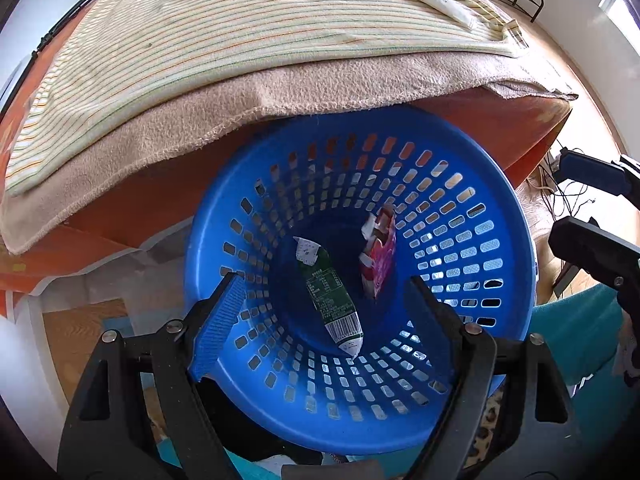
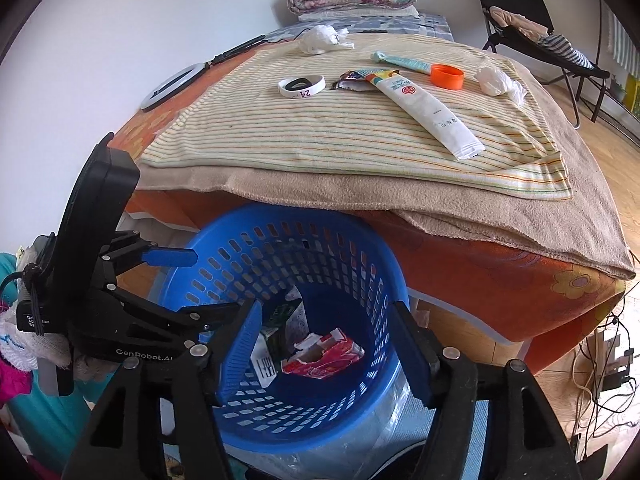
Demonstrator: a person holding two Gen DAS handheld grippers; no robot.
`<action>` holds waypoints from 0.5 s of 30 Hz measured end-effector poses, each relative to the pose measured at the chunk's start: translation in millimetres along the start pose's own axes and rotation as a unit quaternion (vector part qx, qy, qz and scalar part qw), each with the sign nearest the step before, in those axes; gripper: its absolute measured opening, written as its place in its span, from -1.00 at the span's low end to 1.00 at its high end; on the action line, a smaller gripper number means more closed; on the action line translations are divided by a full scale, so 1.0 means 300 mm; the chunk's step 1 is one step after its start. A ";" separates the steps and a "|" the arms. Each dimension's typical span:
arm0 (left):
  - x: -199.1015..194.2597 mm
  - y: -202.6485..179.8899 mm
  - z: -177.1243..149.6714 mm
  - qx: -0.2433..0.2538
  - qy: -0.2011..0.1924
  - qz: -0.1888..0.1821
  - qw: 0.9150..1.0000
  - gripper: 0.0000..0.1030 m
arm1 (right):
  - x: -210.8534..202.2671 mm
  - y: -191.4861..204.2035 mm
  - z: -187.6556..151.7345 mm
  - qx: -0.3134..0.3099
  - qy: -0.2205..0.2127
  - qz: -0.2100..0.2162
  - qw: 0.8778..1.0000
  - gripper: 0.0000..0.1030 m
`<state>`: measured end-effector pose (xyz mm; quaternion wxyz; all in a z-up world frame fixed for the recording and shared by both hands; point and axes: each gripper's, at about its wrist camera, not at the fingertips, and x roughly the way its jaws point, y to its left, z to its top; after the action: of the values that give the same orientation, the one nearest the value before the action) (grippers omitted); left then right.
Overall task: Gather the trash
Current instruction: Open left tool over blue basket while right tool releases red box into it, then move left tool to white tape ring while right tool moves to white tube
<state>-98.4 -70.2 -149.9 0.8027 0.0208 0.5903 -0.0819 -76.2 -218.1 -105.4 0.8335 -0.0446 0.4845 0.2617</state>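
The blue basket [image 2: 304,320] is sitting on the floor just beside the bed, tucked a little under the hanging edge of the tan blanket [image 2: 400,196]. Both claws are hanging over the basket with their fingers wide apart, and neither one is holding anything. The left gripper [image 1: 324,300] is looking straight down into the basket, and the right gripper [image 2: 326,344] is hovering just above its rim. Two bits of trash are already lying at the bottom of the basket: a green wrapper [image 1: 330,296] and a pink wrapper [image 1: 378,256]. More trash is waiting up above the basket, on the striped cloth [image 2: 320,136]: a long white tube [image 2: 428,110], an orange cap [image 2: 447,75], a crumpled tissue [image 2: 498,80], another tissue wad [image 2: 322,38] farther back, and a dark snack wrapper [image 2: 352,79]. A white wristband [image 2: 301,86] is lying there too, and it may not be trash, so grabbing it by mistake is one thing that could go wrong. The two claws are also very close together, so they could be bumping each other when lifting away. A claw could be catching the basket rim and tipping it over. The tube is looking smooth, so it might be slipping out of the fingers and missing the basket.
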 end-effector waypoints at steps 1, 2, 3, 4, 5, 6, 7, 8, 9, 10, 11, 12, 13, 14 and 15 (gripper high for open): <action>-0.002 0.002 0.001 -0.002 0.000 0.000 1.000 0.63 | 0.000 -0.001 0.001 0.001 0.000 -0.001 1.000 0.43; -0.005 0.003 0.001 -0.003 -0.002 -0.001 1.000 0.63 | 0.000 -0.001 0.002 0.002 0.000 -0.001 1.000 0.49; -0.007 0.004 0.002 -0.004 -0.003 -0.001 1.000 0.63 | 0.000 0.000 0.005 0.002 -0.001 -0.001 1.000 0.50; -0.008 0.008 0.004 -0.004 -0.004 -0.001 1.000 0.63 | 0.000 0.000 0.005 0.001 -0.002 -0.003 1.000 0.51; -0.011 0.010 0.006 -0.005 -0.005 -0.001 1.000 0.63 | 0.002 0.001 0.007 0.000 -0.002 -0.004 1.000 0.52; -0.015 0.010 0.007 -0.006 -0.007 0.000 1.000 0.63 | 0.002 0.001 0.008 0.000 -0.002 -0.005 1.000 0.56; -0.017 0.012 0.008 -0.007 -0.008 0.001 1.000 0.63 | 0.003 0.001 0.010 0.000 -0.003 -0.007 1.000 0.59; -0.020 0.013 0.010 -0.007 -0.010 0.002 1.000 0.63 | 0.002 0.002 0.009 0.000 -0.004 -0.009 1.000 0.64; -0.021 0.015 0.011 -0.007 -0.011 0.003 1.000 0.63 | 0.002 0.002 0.011 -0.001 -0.004 -0.010 1.000 0.65; -0.022 0.015 0.012 -0.007 -0.011 0.004 1.000 0.63 | 0.003 0.002 0.012 -0.001 -0.004 -0.011 1.000 0.65; -0.024 0.016 0.014 -0.006 -0.013 0.005 1.000 0.63 | 0.003 0.000 0.013 0.000 -0.004 -0.013 1.000 0.66; -0.025 0.017 0.015 -0.006 -0.015 0.006 1.000 0.63 | 0.004 -0.001 0.014 0.000 -0.003 -0.015 1.000 0.68; -0.027 0.017 0.016 -0.005 -0.017 0.007 1.000 0.63 | 0.005 -0.002 0.016 0.000 -0.003 -0.018 1.000 0.69; -0.030 0.018 0.015 -0.005 -0.019 0.009 1.000 0.63 | 0.006 -0.002 0.017 0.000 -0.003 -0.020 1.000 0.72; -0.032 0.019 0.017 -0.004 -0.021 0.010 1.000 0.63 | 0.007 -0.003 0.018 -0.001 -0.003 -0.024 1.000 0.74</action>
<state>-95.6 -64.2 -139.6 0.8155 0.0213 0.5738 -0.0719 -70.8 -216.2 -104.7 0.8407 -0.0559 0.4810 0.2422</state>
